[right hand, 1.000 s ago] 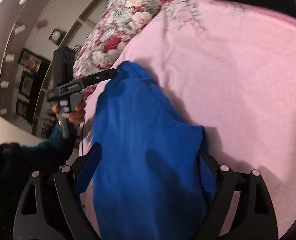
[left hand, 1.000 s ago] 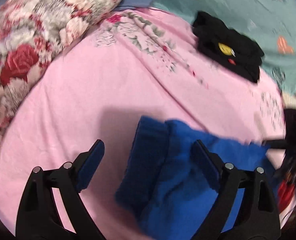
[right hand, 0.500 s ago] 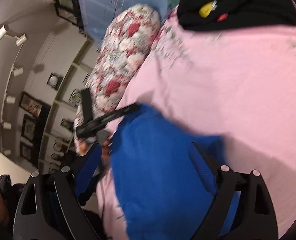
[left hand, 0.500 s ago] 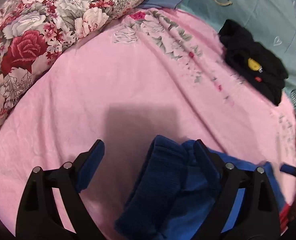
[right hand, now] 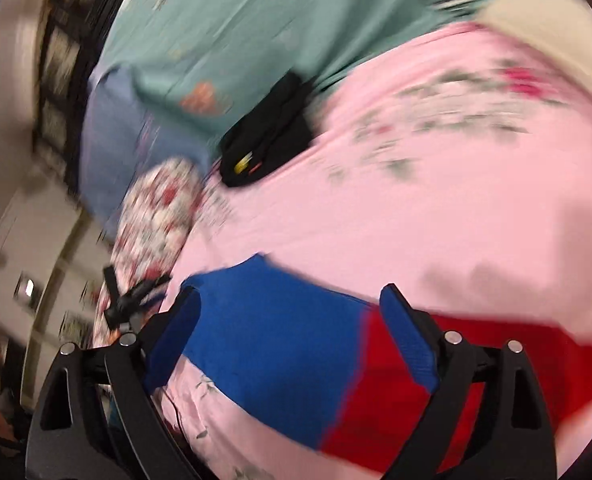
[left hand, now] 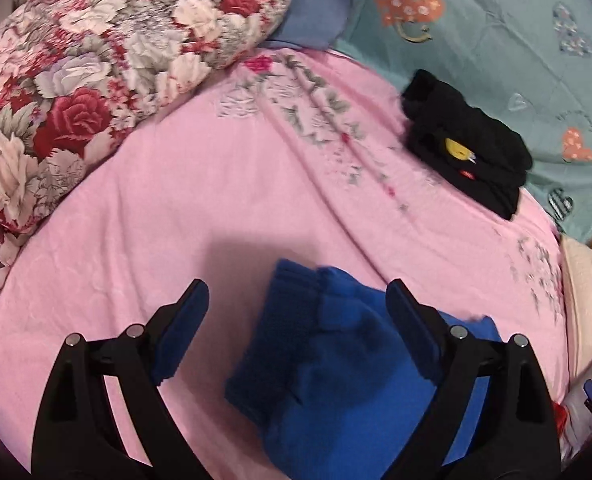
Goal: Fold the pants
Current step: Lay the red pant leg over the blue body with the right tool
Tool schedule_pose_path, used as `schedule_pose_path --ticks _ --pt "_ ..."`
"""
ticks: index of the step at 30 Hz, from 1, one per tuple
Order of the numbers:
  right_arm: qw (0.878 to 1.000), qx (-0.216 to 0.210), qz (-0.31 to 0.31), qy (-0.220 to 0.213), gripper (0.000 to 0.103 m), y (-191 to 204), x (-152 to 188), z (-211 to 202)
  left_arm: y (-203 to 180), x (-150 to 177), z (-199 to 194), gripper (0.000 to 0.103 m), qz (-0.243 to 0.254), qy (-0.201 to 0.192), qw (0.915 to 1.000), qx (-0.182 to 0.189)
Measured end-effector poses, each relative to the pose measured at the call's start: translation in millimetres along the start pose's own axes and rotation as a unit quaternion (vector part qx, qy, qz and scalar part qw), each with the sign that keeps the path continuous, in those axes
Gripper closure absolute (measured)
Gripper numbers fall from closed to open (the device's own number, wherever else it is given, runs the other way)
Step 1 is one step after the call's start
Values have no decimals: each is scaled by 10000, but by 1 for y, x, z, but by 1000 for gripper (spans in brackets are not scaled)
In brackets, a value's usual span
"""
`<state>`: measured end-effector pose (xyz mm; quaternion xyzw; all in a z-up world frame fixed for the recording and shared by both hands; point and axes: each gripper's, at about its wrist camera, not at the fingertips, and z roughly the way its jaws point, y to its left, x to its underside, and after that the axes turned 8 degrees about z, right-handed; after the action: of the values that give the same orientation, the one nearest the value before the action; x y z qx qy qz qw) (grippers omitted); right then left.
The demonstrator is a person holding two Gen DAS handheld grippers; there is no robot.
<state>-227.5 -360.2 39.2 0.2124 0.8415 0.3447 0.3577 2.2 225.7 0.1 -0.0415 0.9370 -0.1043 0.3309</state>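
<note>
Blue pants [left hand: 336, 364] lie folded on the pink bedspread [left hand: 199, 200], ribbed cuff end toward the left. My left gripper [left hand: 296, 308] hovers open just above them, holding nothing. In the blurred right wrist view the blue pants [right hand: 271, 344] lie flat beside a red cloth [right hand: 476, 364]. My right gripper [right hand: 287, 308] is open over them with nothing between its fingers. The left gripper [right hand: 135, 300] shows small at the pants' far end.
A floral rolled quilt [left hand: 95, 72] lies at the left. A folded black garment [left hand: 468, 152] sits at the right, where the pink spread meets the teal sheet [left hand: 516, 40]. A blue pillow [left hand: 316, 12] lies at the back.
The right gripper has swung away to the right, bringing the red cloth into view. The left gripper drew back a little from the pants. Both stay open.
</note>
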Motion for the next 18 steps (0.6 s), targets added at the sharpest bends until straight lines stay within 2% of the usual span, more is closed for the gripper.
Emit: schedule_pose_path --ticks 2,4,8,12,16,18 --pt "9983 359 382 -257 11 -30 16 -34 -16 6 0 11 210 48 9997 106" --pt "9926 657 994 -229 11 -62 38 -47 -31 12 1 11 381 122 9990 213" --pt "9803 511 1893 251 11 -94 68 -25 -60 27 1 11 680 220 9967 388" --pt "9821 464 1780 400 11 -85 63 -6 -75 40 -2 11 886 306 9947 432" --pt "9819 740 1627 623 11 -77 53 16 -74 44 -10 11 924 274 9945 413" --pt "9811 574 1746 611 10 -84 47 19 -70 42 -12 9 853 232 9952 420"
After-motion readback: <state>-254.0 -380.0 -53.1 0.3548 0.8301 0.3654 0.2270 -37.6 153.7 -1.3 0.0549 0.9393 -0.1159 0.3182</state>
